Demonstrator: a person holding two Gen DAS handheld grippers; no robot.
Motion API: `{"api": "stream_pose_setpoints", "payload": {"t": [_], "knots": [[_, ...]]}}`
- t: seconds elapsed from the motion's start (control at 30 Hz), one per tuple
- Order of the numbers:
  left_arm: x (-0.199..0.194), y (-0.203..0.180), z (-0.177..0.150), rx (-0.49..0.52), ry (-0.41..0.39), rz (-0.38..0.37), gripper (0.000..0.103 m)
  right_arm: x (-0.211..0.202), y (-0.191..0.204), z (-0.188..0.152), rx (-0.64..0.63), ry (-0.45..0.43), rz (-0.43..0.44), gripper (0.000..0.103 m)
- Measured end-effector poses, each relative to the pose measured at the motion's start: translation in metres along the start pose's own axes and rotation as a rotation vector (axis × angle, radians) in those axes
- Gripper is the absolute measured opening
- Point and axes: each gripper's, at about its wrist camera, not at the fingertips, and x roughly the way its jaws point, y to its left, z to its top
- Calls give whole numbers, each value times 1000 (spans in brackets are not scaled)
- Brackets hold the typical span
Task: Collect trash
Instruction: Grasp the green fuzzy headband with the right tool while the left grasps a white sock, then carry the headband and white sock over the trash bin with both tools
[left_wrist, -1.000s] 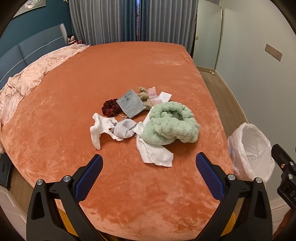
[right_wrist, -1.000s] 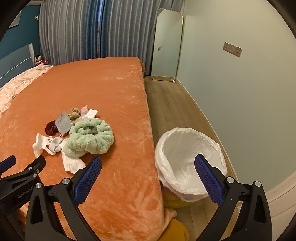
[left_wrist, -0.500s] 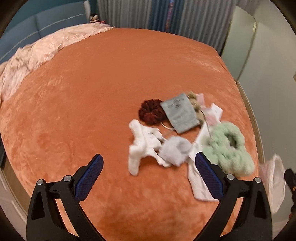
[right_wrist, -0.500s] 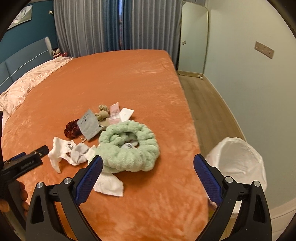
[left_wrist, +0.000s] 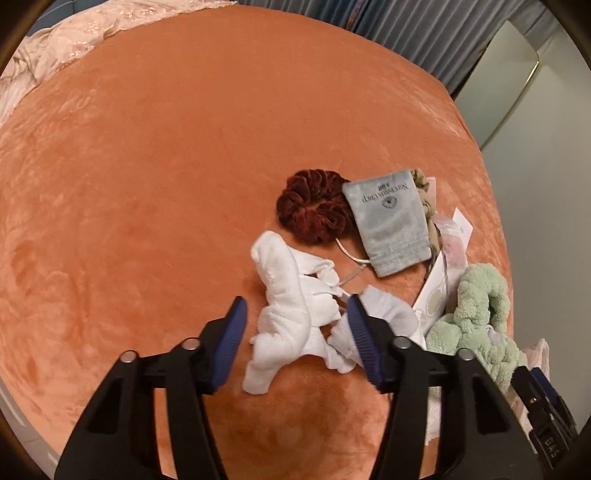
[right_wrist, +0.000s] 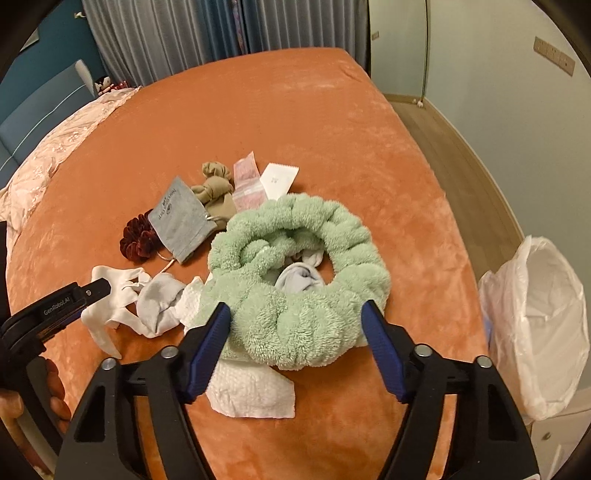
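One crumpled white cloth (left_wrist: 291, 314) between half-closing left gripper (left_wrist: 293, 325); one fluffy green headband (right_wrist: 306, 273) between narrowing right gripper (right_wrist: 295, 325), neither clamped yet.

bin (right_wrist: 535, 332) runs off the right edge, grey sock (right_wrist: 299, 278) half buried in the green band (right_wrist: 306, 258), pouch (left_wrist: 391, 218) print too tiny
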Motion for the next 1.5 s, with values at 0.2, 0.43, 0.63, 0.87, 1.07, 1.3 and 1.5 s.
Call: {"api": "stream_pose_setpoints", "payload": {"t": [0.2,0.43,0.63,0.87,1.07,1.3,1.5], "knots": [[-9,-12,-7,51,-7,-16,11,6,-1,-9,14,38,31,29],[-60,-32,5,100,-102,-62,8,-26,-5,1,22,-6,69,17],[-118,-65,16,166,-179,-119,8,-81,-11,24,21,-107,91,16],[-183,-131,14,266,-236,-225,8,-156,-34,53,41,-235,122,16],[-223,-190,1,332,-251,-332,8,-214,-69,68,64,-341,104,16],[-252,-262,-24,417,-241,-448,8,-264,-141,68,152,-430,41,16],[-255,-324,-52,486,-179,-520,9,-280,-201,51,226,-448,-45,16]]}}
